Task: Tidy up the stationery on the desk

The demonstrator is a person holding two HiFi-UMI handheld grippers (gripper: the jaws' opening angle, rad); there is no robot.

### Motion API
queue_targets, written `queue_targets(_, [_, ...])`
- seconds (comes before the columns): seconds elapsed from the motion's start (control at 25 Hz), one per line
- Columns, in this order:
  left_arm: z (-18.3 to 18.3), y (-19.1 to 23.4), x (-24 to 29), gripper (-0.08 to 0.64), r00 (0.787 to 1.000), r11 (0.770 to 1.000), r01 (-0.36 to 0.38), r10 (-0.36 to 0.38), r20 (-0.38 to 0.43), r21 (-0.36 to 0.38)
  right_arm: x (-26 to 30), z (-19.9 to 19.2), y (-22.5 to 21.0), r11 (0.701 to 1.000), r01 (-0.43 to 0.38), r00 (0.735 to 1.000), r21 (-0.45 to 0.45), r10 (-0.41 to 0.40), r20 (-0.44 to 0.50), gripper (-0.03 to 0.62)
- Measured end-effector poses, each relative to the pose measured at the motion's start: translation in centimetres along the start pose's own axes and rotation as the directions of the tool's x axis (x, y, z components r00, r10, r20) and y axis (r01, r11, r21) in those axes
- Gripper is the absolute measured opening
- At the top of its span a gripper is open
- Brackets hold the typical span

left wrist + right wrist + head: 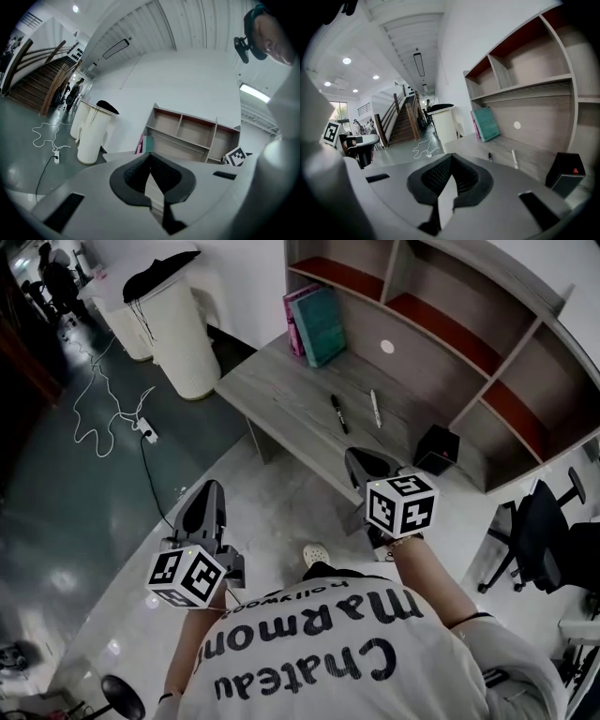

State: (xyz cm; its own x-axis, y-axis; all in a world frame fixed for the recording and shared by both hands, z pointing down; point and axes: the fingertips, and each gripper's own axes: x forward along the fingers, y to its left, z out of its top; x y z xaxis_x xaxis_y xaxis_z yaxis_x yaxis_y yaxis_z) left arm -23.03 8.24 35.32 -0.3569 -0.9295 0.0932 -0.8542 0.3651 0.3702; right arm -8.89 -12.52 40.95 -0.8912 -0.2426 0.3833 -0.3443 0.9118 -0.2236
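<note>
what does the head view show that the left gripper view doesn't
Only the head view: the black marker and white pen lying apart on the desk, the black box near the desk's right end, and an office chair.
Only the left gripper view: the staircase and a ceiling light.
Both: the shelf unit, the teal book leaning in it, the white bin and the power strip on the floor.

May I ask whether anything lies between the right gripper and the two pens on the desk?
Nothing visible does: only bare desk separates the right gripper from the black pen and the white pen.
</note>
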Motion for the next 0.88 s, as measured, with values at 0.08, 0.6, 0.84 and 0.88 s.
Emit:
queue_targets(0.08, [0.7, -0.3, 1.4, 0.015, 1.000, 1.000, 0.000, 0.000, 0.006, 0.015, 0.9, 1.1, -1.0, 1.000, -0.010, 1.000, 0.004, 0.010, 0.012, 0.011])
queue_targets(0.6, [-1.4, 0.6, 7.1, 0.015, 0.997, 0.997, -0.077, 0.077, -0.030, 0.004, 6.4, 1.1, -7.2, 0.997, -0.041, 0.999, 0.064, 0.043, -0.029, 0.011])
queue_targets(0.84, [-2.6, 1.2, 7.8, 0.015, 0.993, 0.993, -0.114, 0.113, -0.047, -0.024, 8.5, -0.2, -8.5, 0.998, -0.047, 0.997, 0.047, 0.050, -0.067, 0.011])
queue_targets(0.88, [-2.8, 1.3, 7.7, 0.015, 0.991, 0.992, -0.123, 0.122, -0.049, -0.026, 8.8, -0.6, -8.7, 0.998, -0.046, 0.996, 0.051, 0.049, -0.077, 0.011])
